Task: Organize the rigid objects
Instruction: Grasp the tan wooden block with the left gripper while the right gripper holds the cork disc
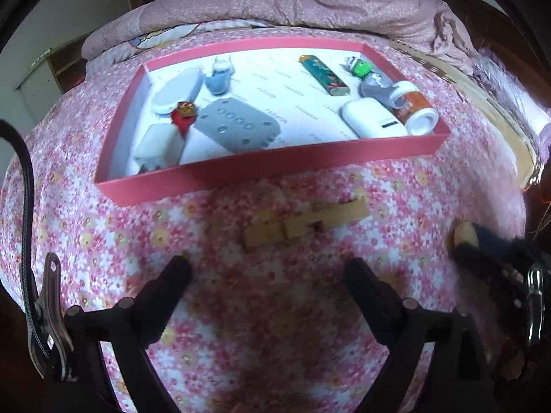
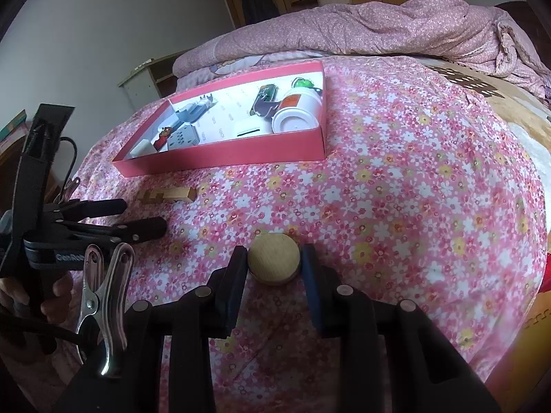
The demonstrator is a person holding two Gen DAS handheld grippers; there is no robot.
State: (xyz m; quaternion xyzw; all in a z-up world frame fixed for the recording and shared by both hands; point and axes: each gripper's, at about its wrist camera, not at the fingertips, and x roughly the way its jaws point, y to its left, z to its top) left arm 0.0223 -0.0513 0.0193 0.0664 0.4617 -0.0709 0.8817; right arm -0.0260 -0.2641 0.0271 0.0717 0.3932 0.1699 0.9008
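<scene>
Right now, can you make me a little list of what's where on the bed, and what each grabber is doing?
surface: flowery pink bedspread
box: pink tray, open top, sitting on the bedspread
in the tray: white bottle with orange label lying on its side, grey plate with holes, green lighter, other small things
outside the tray: wooden puzzle piece, lying on the bedspread ahead of the left gripper
left gripper: open, nothing between its fingers
right gripper: shut on the round wooden disc
</scene>
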